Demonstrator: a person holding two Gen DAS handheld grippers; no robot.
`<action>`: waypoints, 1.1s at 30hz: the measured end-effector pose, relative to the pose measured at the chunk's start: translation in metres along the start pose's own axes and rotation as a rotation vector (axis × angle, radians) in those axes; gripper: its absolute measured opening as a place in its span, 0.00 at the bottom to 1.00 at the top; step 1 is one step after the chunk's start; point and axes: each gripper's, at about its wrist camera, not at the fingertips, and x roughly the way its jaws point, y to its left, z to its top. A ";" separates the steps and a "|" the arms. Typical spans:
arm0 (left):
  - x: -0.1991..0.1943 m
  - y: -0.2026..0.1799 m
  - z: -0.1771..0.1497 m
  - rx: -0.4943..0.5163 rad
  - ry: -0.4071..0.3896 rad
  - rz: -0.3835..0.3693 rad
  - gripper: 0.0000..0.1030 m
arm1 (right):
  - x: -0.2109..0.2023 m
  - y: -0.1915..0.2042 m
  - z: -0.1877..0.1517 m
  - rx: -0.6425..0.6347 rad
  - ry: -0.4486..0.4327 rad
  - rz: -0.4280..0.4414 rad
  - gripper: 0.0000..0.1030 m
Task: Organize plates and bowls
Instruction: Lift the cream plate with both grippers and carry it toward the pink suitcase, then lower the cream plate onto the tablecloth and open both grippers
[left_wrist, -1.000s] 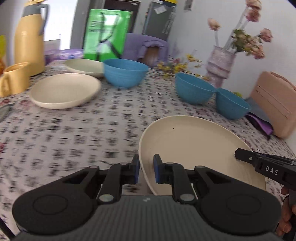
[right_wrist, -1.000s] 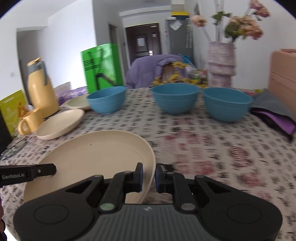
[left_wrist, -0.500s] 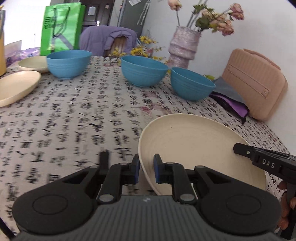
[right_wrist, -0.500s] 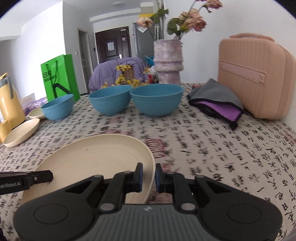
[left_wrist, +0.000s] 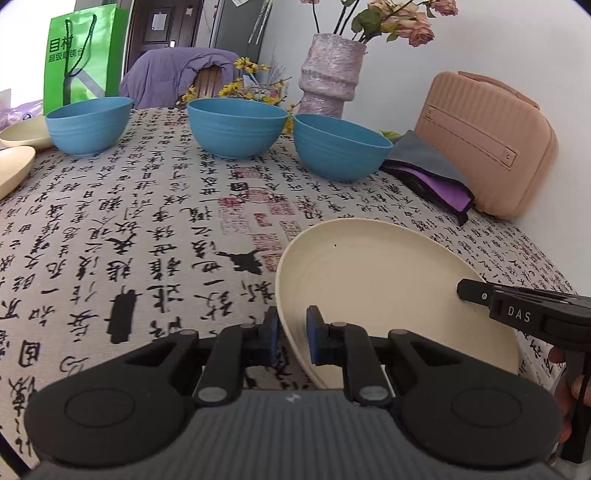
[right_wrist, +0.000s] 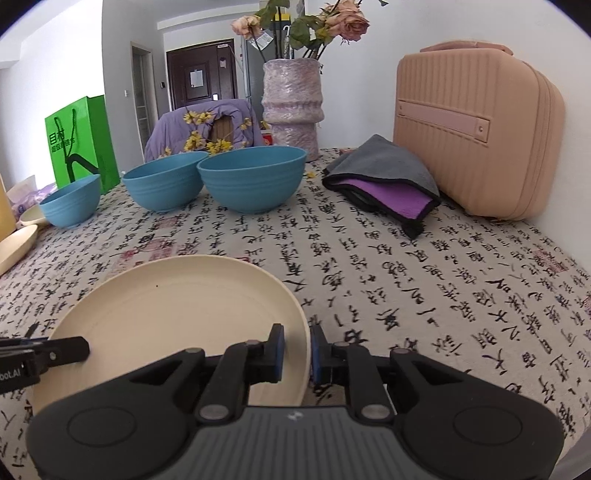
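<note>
At the far left edge, at about nine o'clock in the left wrist view, lie two cream plates (left_wrist: 13, 166), one partly behind the other, on the calligraphy-print tablecloth (left_wrist: 122, 236); behind them at eleven o'clock stands a green paper bag (left_wrist: 83, 59). Moving right, three blue bowls sit in a row across the far half of the table: the left bowl (left_wrist: 88, 123), the middle bowl (left_wrist: 236, 125) and the right bowl (left_wrist: 340, 147), the last two nearly touching rim to rim. At twelve to one o'clock rises a mauve vase (left_wrist: 328, 74) with faded roses; to its right, at two o'clock, a folded grey and purple cloth (left_wrist: 428, 166) lies just beside a pink hard case (left_wrist: 487, 144) against the wall.

In the near half a large cream plate (left_wrist: 384, 288) is held tilted, its left rim raised, at about five o'clock from the table's middle; the left gripper (left_wrist: 291, 336) is clamped on the plate's left rim, one blue pad inside and one outside. In the right wrist view the right gripper (right_wrist: 297, 350) is pinched on the same plate's (right_wrist: 177, 310) right rim, at six o'clock in that view; its black nose shows at four o'clock in the left view.
</note>
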 end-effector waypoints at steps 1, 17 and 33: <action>0.000 -0.001 0.000 0.003 0.000 0.001 0.15 | -0.001 -0.001 0.000 0.001 -0.005 -0.001 0.14; -0.042 -0.002 -0.004 0.098 -0.113 0.020 0.37 | -0.042 0.000 0.005 -0.012 -0.093 0.002 0.17; -0.171 0.029 -0.060 0.146 -0.328 0.145 0.67 | -0.157 0.057 -0.049 -0.115 -0.247 0.112 0.55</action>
